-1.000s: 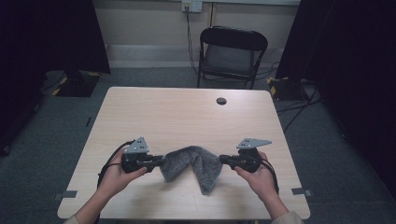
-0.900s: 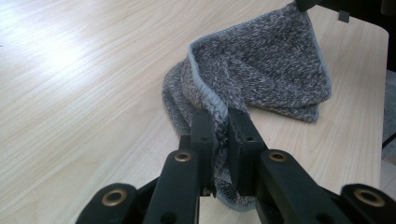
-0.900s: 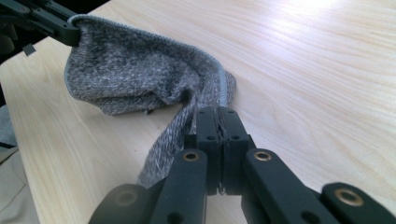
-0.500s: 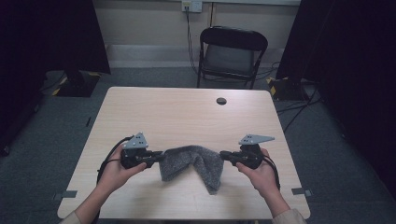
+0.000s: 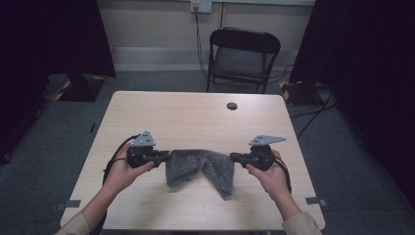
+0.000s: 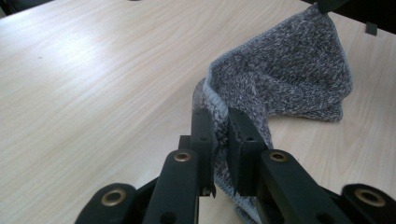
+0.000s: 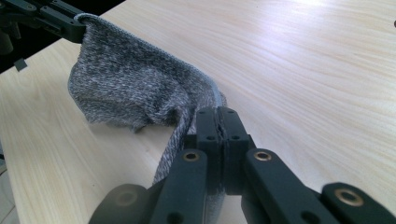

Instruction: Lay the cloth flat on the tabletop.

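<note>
A grey knitted cloth [image 5: 200, 169] hangs stretched between both grippers above the near half of the wooden table [image 5: 195, 117]. My left gripper [image 5: 165, 155] is shut on the cloth's left corner; in the left gripper view the jaws pinch the cloth [image 6: 285, 79] edge between them [image 6: 219, 126]. My right gripper [image 5: 233, 157] is shut on the right corner; in the right gripper view its jaws [image 7: 218, 120] press together on the cloth [image 7: 135, 88]. The cloth's lower edges sag down to the tabletop, the right flap hanging lower.
A small dark round object [image 5: 232, 105] lies near the table's far edge. A black folding chair [image 5: 242, 56] stands behind the table. Dark curtains flank the room on both sides. Bare wood lies beyond the cloth.
Both grippers have drawn slightly apart, pulling the cloth's top edge tauter. The cloth now hangs a little flatter between them.
</note>
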A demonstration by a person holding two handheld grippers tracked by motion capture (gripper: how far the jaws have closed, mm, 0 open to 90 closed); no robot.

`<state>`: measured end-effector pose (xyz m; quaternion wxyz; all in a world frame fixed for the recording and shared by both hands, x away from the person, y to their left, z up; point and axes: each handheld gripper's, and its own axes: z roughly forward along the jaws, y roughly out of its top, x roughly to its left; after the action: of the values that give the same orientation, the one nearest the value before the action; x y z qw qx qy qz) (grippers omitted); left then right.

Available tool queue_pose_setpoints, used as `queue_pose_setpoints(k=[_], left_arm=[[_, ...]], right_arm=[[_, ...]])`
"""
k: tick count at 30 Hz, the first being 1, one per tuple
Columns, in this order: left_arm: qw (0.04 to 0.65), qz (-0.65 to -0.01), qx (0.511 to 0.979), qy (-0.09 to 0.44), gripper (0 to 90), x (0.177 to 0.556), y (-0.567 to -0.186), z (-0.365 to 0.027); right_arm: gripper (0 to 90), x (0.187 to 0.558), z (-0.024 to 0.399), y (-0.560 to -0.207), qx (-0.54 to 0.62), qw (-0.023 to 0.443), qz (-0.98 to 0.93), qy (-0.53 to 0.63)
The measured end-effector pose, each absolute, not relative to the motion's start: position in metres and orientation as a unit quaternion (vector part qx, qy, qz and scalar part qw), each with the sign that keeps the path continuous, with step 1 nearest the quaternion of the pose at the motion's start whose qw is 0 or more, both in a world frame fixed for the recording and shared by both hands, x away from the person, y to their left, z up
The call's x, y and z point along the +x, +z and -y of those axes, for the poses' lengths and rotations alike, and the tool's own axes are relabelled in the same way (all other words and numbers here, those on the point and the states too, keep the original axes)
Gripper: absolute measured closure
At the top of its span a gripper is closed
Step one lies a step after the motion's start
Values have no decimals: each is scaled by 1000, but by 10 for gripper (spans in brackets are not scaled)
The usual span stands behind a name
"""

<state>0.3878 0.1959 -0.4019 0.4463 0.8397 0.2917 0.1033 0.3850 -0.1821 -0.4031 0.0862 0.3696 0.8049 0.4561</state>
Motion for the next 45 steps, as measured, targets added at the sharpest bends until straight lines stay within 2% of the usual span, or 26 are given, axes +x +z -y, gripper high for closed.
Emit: queue_pose_setpoints(k=[8,21,28,33,35,37,39,40,41,43,45], left_arm=[[438,-293,843,110,824,399,-401,-197],[426,-306,846,94,817,422,-413,-198],[411,-310,853,85,808,459,-407,-200],[406,-316,854,75,798,489,-403,-202],[408,-329,847,87,788,508,-404,-203],[426,-364,819,123,732,525,-403,-206],[465,-418,764,161,535,541,-402,-212],[465,-433,753,172,467,544,-403,-213],[458,-437,755,170,408,546,-405,-212],[447,-438,768,137,361,542,-413,-208],[440,-419,786,113,345,532,-426,-200]], right_arm=[[894,394,186,-401,377,91,-802,454],[893,408,182,-409,372,89,-815,435],[891,437,183,-402,376,80,-822,420],[891,468,184,-395,387,72,-822,412],[892,486,184,-394,391,77,-824,402],[890,509,187,-389,413,128,-808,400],[835,528,195,-382,470,200,-746,427],[798,533,198,-379,484,227,-725,434],[721,537,198,-378,477,244,-722,439],[584,537,194,-381,455,253,-719,461],[564,531,189,-392,440,232,-744,447]])
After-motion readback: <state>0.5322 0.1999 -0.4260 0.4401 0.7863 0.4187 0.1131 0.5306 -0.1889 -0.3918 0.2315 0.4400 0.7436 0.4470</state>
